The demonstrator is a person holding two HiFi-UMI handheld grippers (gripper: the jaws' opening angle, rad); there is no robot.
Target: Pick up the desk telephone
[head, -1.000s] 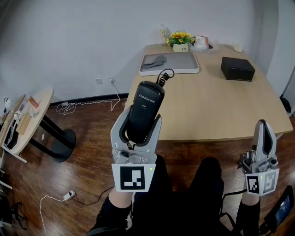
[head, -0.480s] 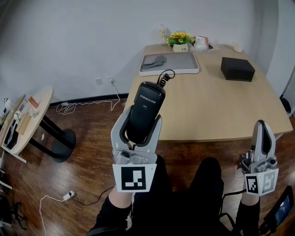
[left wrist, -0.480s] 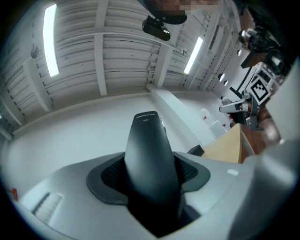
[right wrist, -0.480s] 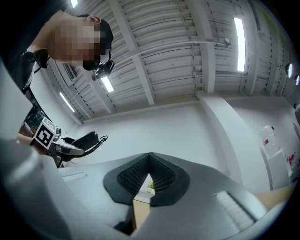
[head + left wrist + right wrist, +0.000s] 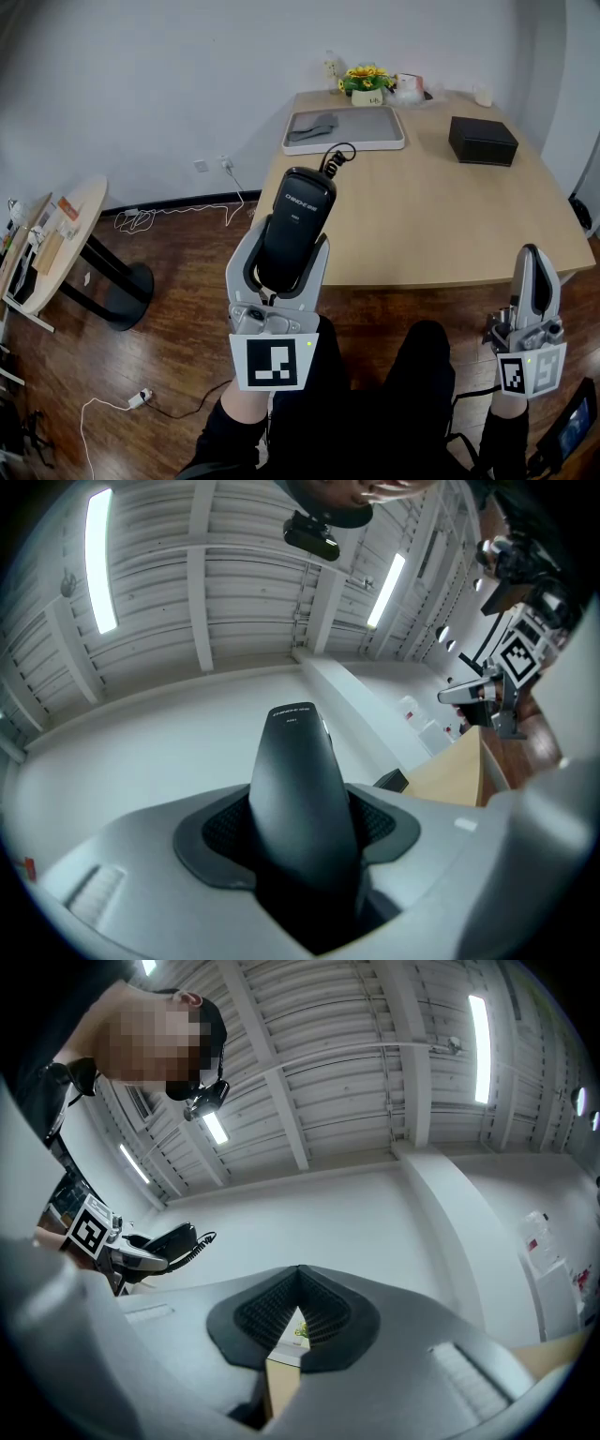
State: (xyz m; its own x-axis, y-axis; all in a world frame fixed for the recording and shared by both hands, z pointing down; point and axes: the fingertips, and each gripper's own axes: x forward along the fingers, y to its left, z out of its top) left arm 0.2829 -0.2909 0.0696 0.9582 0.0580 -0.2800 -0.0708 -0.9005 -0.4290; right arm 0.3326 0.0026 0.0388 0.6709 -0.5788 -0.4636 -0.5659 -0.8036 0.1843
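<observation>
The black telephone handset [image 5: 298,225] stands upright between the jaws of my left gripper [image 5: 281,246], which is shut on its lower part, above my lap and in front of the table. Its coiled cord [image 5: 335,155] loops off its top end. In the left gripper view the handset [image 5: 300,789] fills the gap between the dark pads and points towards the ceiling. My right gripper [image 5: 535,265] stands upright at the lower right, jaws together with nothing in them. In the right gripper view its pads [image 5: 323,1321] meet at the tips.
A wooden table [image 5: 441,216] lies ahead with a grey tray [image 5: 394,129] holding a cloth, a black box [image 5: 483,140] and a flower pot [image 5: 367,81] at the back. A small round table [image 5: 56,239] stands at the left. Cables [image 5: 141,397] lie on the wooden floor.
</observation>
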